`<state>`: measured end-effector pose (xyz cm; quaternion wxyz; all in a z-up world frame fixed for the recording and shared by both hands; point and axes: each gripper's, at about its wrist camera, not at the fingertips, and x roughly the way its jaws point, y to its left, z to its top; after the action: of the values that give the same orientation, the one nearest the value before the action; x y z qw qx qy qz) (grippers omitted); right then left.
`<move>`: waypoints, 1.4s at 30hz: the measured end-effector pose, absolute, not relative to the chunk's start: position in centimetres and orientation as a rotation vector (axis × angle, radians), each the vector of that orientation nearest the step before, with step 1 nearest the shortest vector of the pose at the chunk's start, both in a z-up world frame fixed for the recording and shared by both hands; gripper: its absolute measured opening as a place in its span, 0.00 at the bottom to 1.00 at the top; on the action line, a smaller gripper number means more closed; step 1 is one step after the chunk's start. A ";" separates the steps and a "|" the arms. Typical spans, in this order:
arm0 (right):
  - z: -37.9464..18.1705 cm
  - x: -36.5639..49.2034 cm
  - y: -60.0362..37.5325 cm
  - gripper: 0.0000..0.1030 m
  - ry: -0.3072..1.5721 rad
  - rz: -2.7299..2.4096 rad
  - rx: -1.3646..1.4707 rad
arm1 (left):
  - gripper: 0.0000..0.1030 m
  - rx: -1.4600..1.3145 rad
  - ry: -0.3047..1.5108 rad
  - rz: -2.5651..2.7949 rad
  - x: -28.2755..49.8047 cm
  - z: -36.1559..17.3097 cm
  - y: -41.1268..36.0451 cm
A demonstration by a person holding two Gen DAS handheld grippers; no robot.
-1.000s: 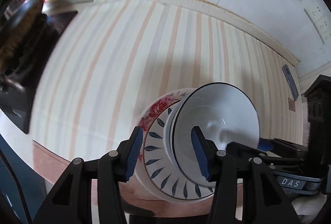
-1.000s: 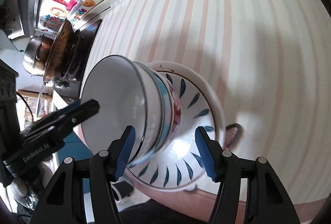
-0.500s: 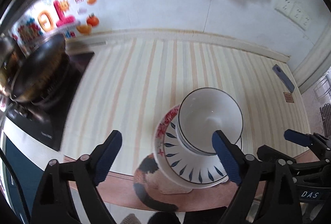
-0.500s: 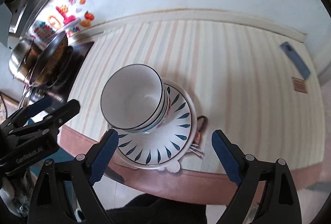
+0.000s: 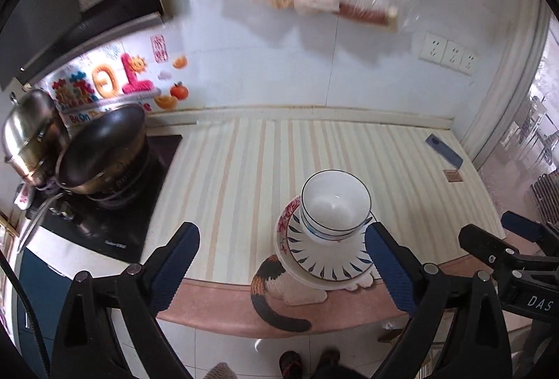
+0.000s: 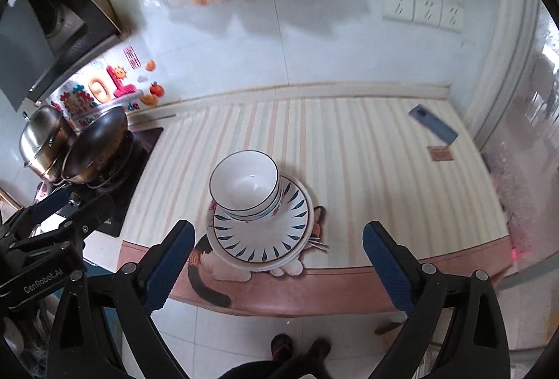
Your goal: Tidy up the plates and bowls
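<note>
Bowls nested on stacked plates at the counter's near edge, both claws spread wide and empty.

The white bowls (image 6: 246,185), dark-rimmed and nested, sat on the blue-leaf plate (image 6: 262,235), itself on a floral-rimmed plate (image 5: 284,221), all resting on a cat-shaped mat (image 5: 272,284). The stack lay ahead of the right gripper (image 6: 277,265), between its 2 released fingers and touching neither. It sat toward the right-hand finger of the left gripper (image 5: 281,269), whose jaws were likewise parted and held nothing. The striped counter (image 6: 367,169) spread beyond the stack. Far left of both claws stood a wok (image 5: 101,148) and steel pot (image 5: 31,137) on a black cooktop; far right lay a blue phone (image 6: 433,127).
</note>
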<state>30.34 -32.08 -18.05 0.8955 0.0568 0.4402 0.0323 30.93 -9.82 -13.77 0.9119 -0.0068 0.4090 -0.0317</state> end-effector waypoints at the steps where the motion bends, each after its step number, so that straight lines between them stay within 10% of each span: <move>1: -17.4 29.3 -32.1 0.96 0.899 0.066 0.120 | 0.94 -0.023 0.826 -0.060 30.0 -13.2 -9.7; 42: -10.3 6.0 -29.9 0.97 0.748 0.080 0.058 | 0.94 -0.026 0.684 0.039 8.1 -8.3 -7.0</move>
<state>6.03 -29.87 -10.35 0.9297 0.0283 0.3650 0.0391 8.11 -7.02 -8.32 0.9418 -0.0127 0.3355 0.0193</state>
